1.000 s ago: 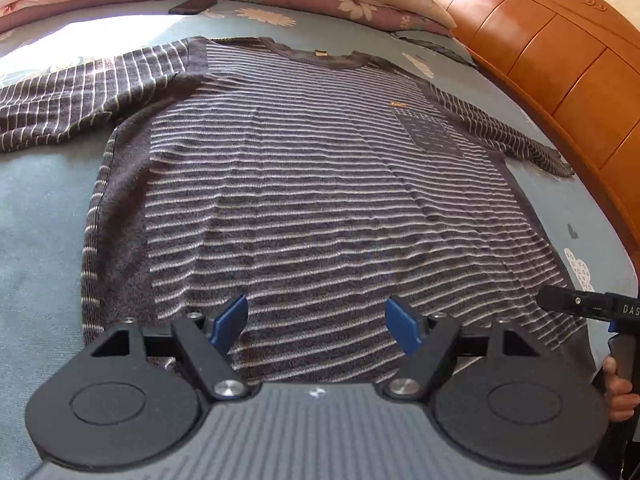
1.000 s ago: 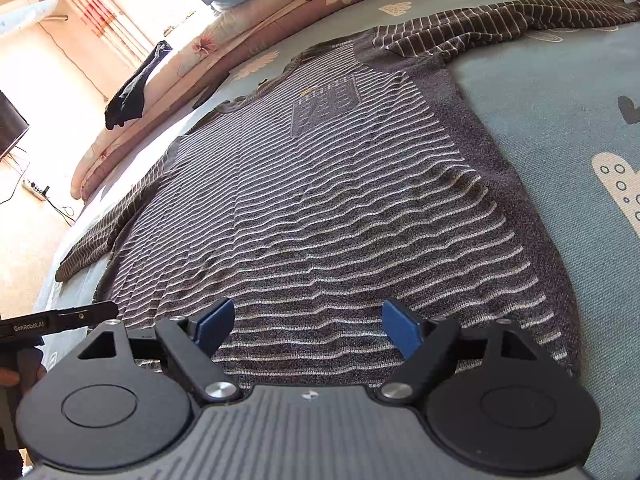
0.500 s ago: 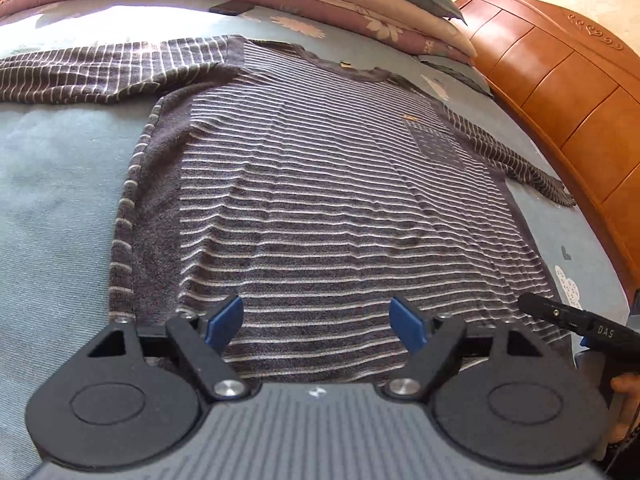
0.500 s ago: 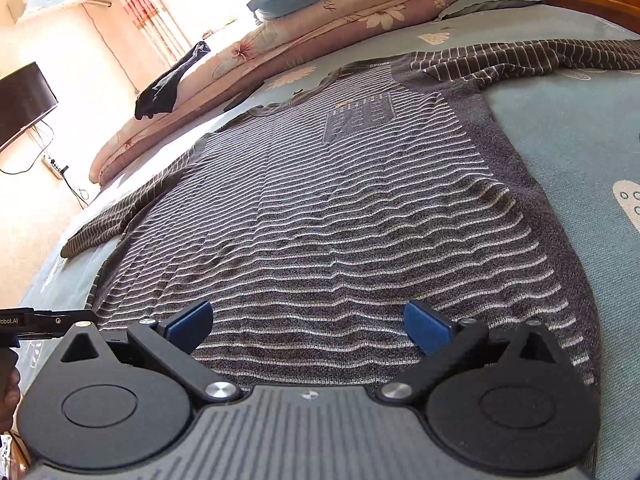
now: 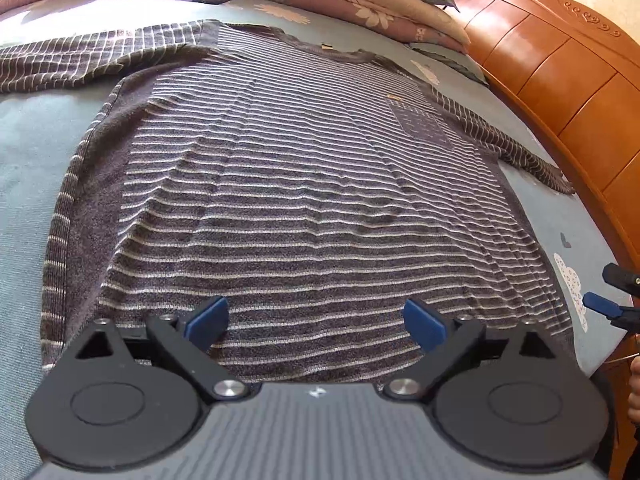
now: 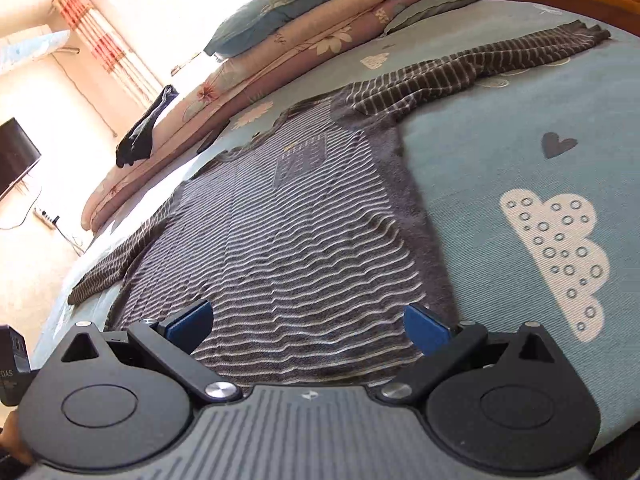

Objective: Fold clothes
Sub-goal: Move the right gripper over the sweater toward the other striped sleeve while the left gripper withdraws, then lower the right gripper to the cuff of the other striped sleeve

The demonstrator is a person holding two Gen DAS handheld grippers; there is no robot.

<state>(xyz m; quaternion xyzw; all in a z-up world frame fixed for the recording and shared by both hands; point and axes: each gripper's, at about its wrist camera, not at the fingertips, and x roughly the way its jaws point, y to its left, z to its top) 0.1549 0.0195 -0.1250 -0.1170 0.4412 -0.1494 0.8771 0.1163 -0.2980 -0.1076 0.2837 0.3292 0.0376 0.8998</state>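
**Kid:** Sweater (image 5: 312, 184) first! Where is the striped sweater in the left wrist view?

**Helper:** It fills the middle of the frame, lying flat and face up on the blue bed sheet (image 5: 24, 152). One sleeve (image 5: 80, 60) runs off to the upper left. The other sleeve (image 5: 516, 148) runs to the right, toward the wooden bed board (image 5: 560, 60). I think it is spread flat so it can be folded neatly.

**Kid:** What is the left gripper (image 5: 316, 318) doing?

**Helper:** It sits at the bottom of the frame, over the sweater's bottom edge. Its blue fingers (image 5: 208, 318) are far apart and opening more. Nothing is pinched between them.

**Kid:** And that bit at the right edge?

**Helper:** That is the right gripper (image 5: 618, 300), just past the sweater's lower right corner.

**Kid:** Now the right wrist view!

**Helper:** The sweater (image 6: 292, 240) runs from the bottom middle up toward the pillows (image 6: 320, 12) at the top. A white cloud print (image 6: 556, 256) is on the sheet to the right. The right gripper (image 6: 308, 322) is at the bottom, its fingers (image 6: 424, 328) spread as wide as they go, holding nothing.

**Kid:** Why so wide?

**Helper:** My guess: both are getting ready to grab the bottom edge. No fold is made yet.
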